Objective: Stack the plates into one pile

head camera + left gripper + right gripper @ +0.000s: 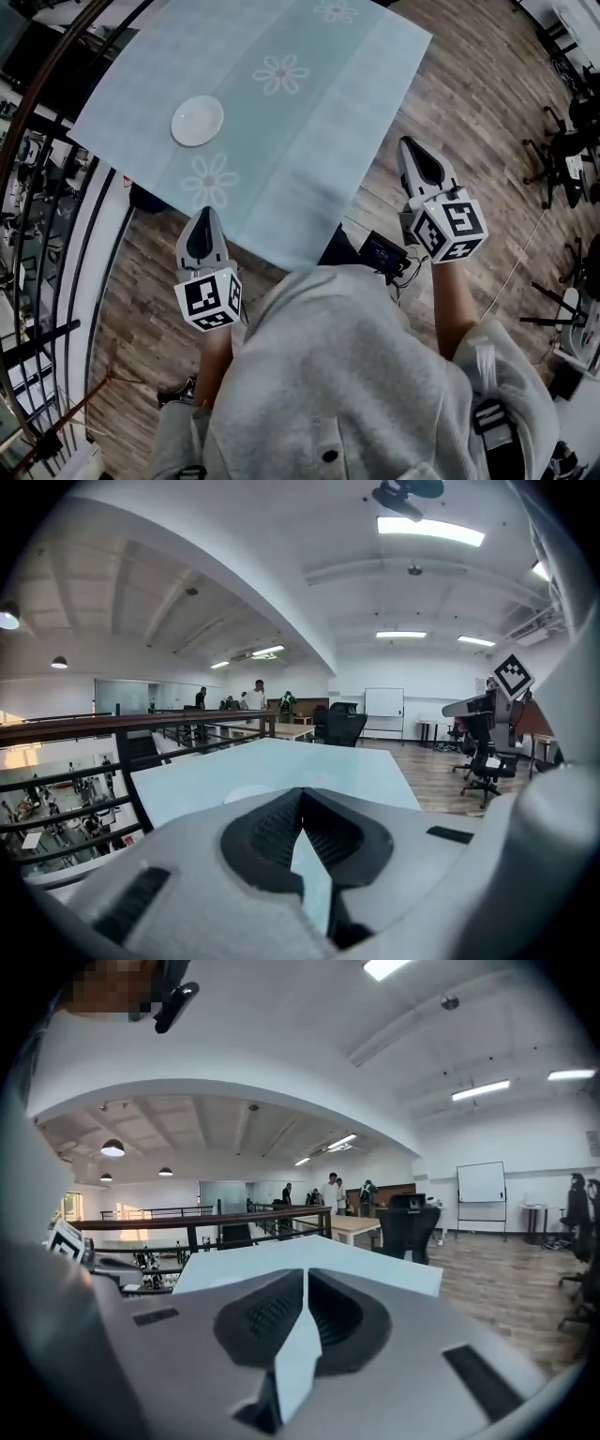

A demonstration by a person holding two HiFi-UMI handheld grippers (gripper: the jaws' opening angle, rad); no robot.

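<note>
1. Jaws of the left tongs [205, 217] are clenched tip to tip with nothing between them. The left gripper view shows the same, the dark pads of the left tongs [301, 803] meeting in a thin seam.
2. The right tongs [409, 148] are clenched and empty too. In the right gripper view the tips of the right tongs [306, 1279] meet, with only pale cloth visible beyond them.
3. A white plate [197, 121] lies on the table [309, 159], ahead of the left tongs and well apart from them. It sits far off to the left of the right tongs. Whether it is a single plate or several stacked cannot be told.
4. The table wears a pale green cloth printed with flowers. The left tongs hang just at its near edge, and the right tongs are held beside its right edge, over the wooden floor [469, 112].
5. Both pairs point forward at a shallow downward angle, toward the table [281, 771].
6. A dark railing [56, 281] runs to the left of the left tongs, and office chairs [562, 150] stand to the right of the right tongs.
</note>
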